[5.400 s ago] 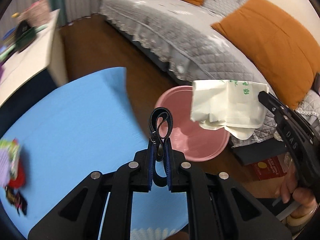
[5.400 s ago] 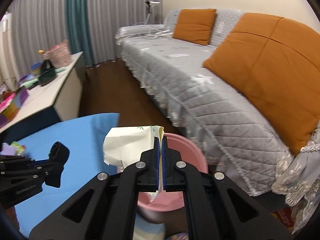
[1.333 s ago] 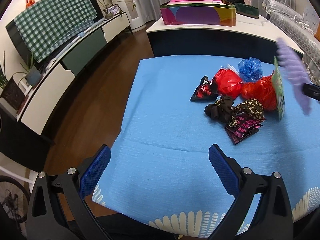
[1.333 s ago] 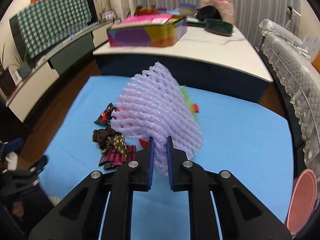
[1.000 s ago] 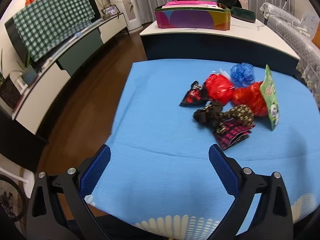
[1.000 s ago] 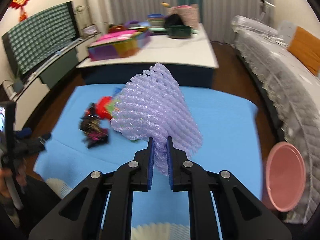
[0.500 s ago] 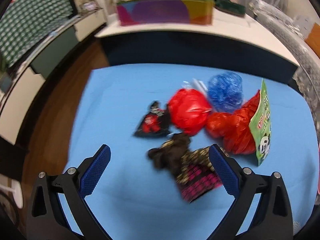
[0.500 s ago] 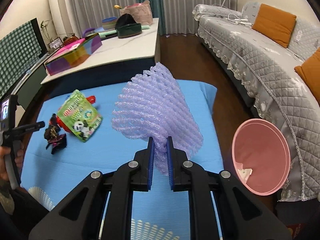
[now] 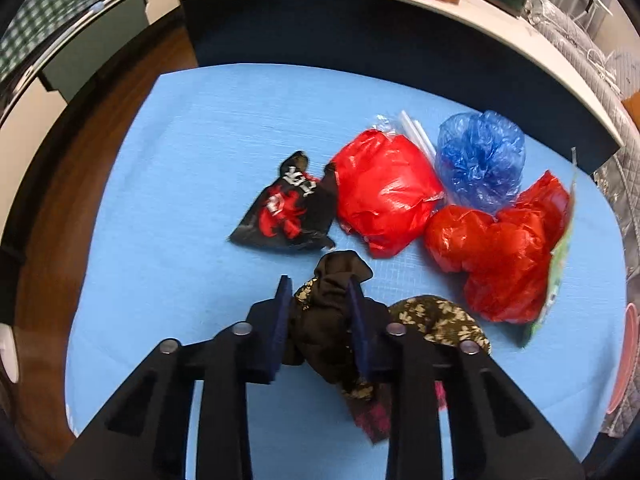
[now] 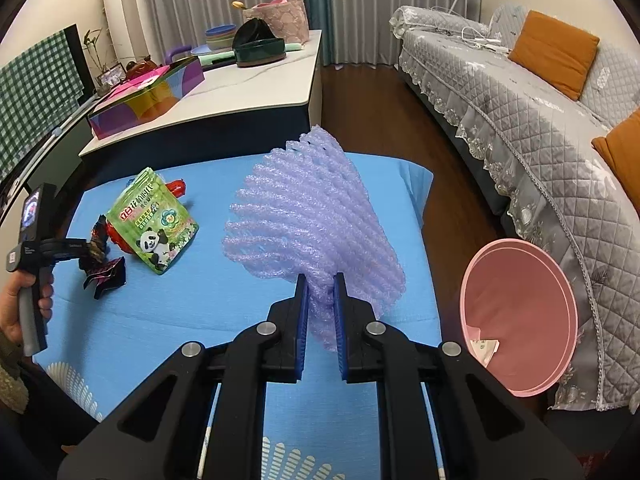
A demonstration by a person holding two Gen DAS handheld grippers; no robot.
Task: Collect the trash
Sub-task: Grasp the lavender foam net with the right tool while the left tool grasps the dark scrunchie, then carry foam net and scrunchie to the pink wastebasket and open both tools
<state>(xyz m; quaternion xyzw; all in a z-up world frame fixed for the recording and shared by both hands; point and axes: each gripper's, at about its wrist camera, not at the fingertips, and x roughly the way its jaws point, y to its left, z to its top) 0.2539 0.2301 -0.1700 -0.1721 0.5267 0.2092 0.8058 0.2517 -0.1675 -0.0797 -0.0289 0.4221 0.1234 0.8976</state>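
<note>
The blue-clothed surface (image 9: pixel 168 184) holds most of the trash, so the job reads as early to midway. Off its right edge, on the floor beside the sofa (image 10: pixel 532 120), stands the pink basin (image 10: pixel 520 320), with only a scrap of white wrapper (image 10: pixel 484 346) visible in the bottom.

The right tool (image 10: pixel 320 312) is clamped on a purple foam fruit net (image 10: pixel 308 216), held up over the near right part of the surface, short of the basin; dropping it in looks like the next step.

Left on the surface, far from the basin, lie two crumpled red plastic bags (image 9: pixel 384 192), a blue plastic bag (image 9: pixel 480 160), a green panda snack pouch (image 10: pixel 154 216), a black-and-red snack wrapper (image 9: pixel 288 212), and a few white straws (image 9: pixel 416 132).

The left tool (image 9: pixel 320 312) straddles a dark patterned cloth-like wad (image 9: pixel 336 316), jaws closing around it; whether they grip firmly yet I cannot tell.
</note>
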